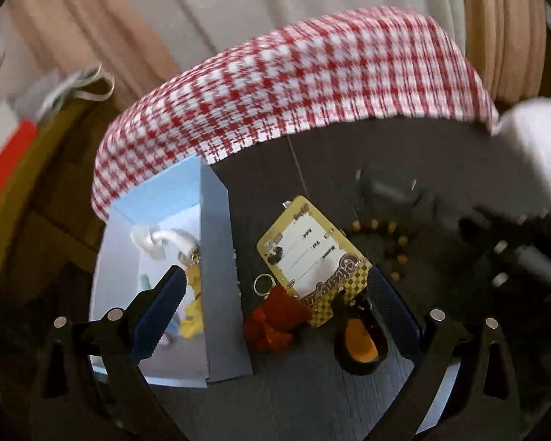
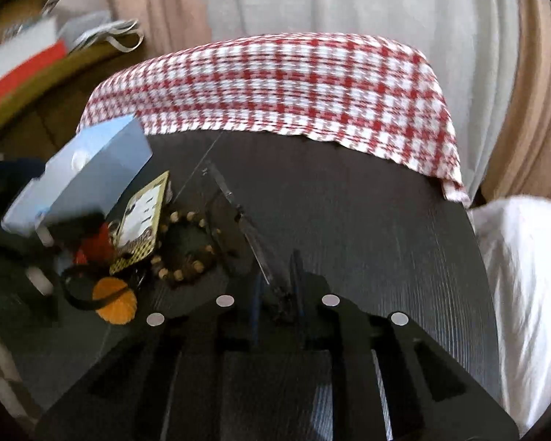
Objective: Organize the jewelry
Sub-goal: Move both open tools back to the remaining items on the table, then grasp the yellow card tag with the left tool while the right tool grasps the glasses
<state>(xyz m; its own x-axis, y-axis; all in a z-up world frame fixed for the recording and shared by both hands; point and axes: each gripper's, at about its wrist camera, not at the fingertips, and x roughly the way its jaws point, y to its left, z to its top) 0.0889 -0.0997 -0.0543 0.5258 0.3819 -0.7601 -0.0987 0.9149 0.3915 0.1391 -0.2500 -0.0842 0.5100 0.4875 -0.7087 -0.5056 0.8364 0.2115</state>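
My left gripper is open above the dark table. Between its fingers lie a red charm with a key ring, a yellow name-tag card and an orange and black charm. An open light-blue box to the left holds a yellow charm and a white piece. A wooden bead bracelet lies beyond. My right gripper is shut on a thin dark strap-like piece that runs out over the table. The box, the card and the bracelet lie to its left.
A red and white checked cloth covers the far end of the table. A white cushion lies off the right edge. Curtains hang behind. Bags and a red box sit at the far left.
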